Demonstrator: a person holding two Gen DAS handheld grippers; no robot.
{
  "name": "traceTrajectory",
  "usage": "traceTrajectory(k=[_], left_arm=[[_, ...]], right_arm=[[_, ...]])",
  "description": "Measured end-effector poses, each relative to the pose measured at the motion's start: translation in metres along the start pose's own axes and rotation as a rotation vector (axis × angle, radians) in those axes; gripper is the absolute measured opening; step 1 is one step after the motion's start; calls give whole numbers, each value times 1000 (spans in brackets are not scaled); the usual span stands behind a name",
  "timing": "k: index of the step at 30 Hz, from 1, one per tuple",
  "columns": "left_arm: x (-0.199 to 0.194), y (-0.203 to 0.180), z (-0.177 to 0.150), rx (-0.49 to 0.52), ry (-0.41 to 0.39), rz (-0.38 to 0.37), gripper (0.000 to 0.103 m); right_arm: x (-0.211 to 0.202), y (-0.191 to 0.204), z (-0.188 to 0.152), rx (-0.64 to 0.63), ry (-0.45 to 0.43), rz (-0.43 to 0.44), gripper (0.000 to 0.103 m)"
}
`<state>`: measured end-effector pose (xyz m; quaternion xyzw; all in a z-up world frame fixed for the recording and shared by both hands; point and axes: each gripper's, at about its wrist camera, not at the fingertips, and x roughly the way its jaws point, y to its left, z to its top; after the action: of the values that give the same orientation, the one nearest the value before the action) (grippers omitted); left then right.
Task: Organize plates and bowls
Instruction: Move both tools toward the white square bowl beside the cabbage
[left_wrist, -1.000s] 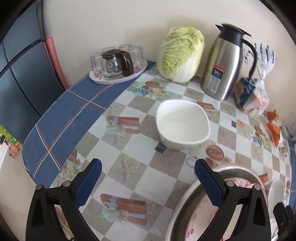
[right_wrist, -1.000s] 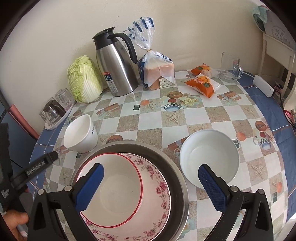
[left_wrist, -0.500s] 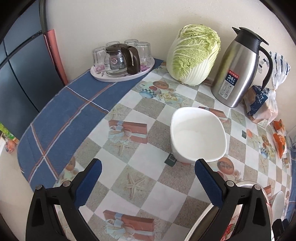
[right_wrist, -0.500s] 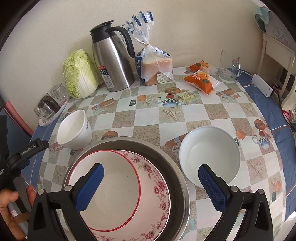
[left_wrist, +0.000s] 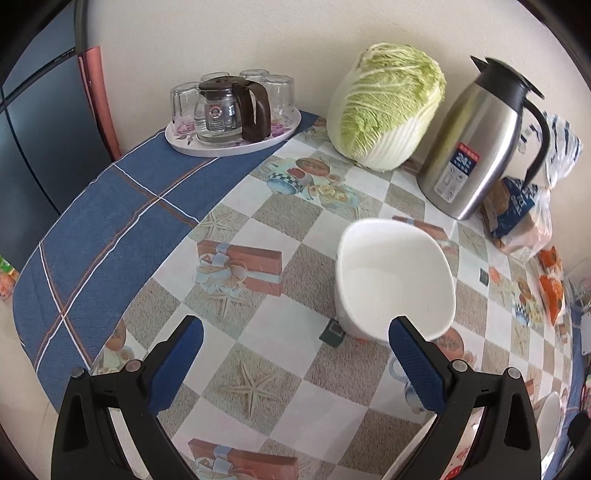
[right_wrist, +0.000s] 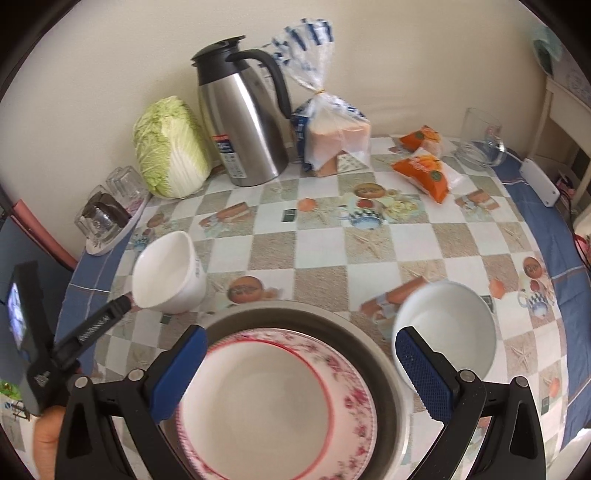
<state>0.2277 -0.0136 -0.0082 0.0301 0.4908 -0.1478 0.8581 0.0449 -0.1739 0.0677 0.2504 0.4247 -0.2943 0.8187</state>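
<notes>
Left wrist view: I read the left gripper (left_wrist: 295, 349) as spread wide, its blue-padded fingers (left_wrist: 177, 363) holding nothing. The deep white rounded-square ceramic bowl (left_wrist: 395, 280) stands upright on the bench (left_wrist: 258, 387), which carries a checked, picture-printed cloth. The bowl's near rim sits just behind the right finger's tip; I cannot tell whether they touch. Behind the bowl stand a pale green napa cabbage (left_wrist: 384, 110) and a brushed steel vacuum jug with black handle (left_wrist: 476, 147). A white oval tray with a glass teapot and tumblers (left_wrist: 232, 114) stands at the far left edge.

Right wrist view: I read the right gripper (right_wrist: 301, 365) as equally wide apart and empty. Below it, a red-rimmed white plate (right_wrist: 266, 402) lies on a pink floral-bordered plate (right_wrist: 351, 387), both inside a large round steel basin (right_wrist: 384, 354). A round white ceramic bowl (right_wrist: 450, 325) stands just right of the basin, partly behind the right finger. The deep white bowl (right_wrist: 166, 273) stands left of the basin, with the left gripper's black finger tip at its near rim; contact is unclear.
</notes>
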Motion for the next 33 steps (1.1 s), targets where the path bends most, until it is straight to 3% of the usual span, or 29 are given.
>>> traceTrajectory(k=[11, 17, 29, 33], left_arm=[[14, 19, 11, -41, 5, 7, 101], [19, 30, 18, -91, -5, -37, 101], [38, 41, 27, -166, 36, -182, 101], [39, 45, 27, -232, 39, -262, 100]], right_arm=[[11, 34, 39, -35, 79, 34, 103], [30, 50, 56, -73, 122, -8, 103], [75, 92, 69, -111, 175, -43, 102], [89, 107, 70, -138, 186, -66, 89]])
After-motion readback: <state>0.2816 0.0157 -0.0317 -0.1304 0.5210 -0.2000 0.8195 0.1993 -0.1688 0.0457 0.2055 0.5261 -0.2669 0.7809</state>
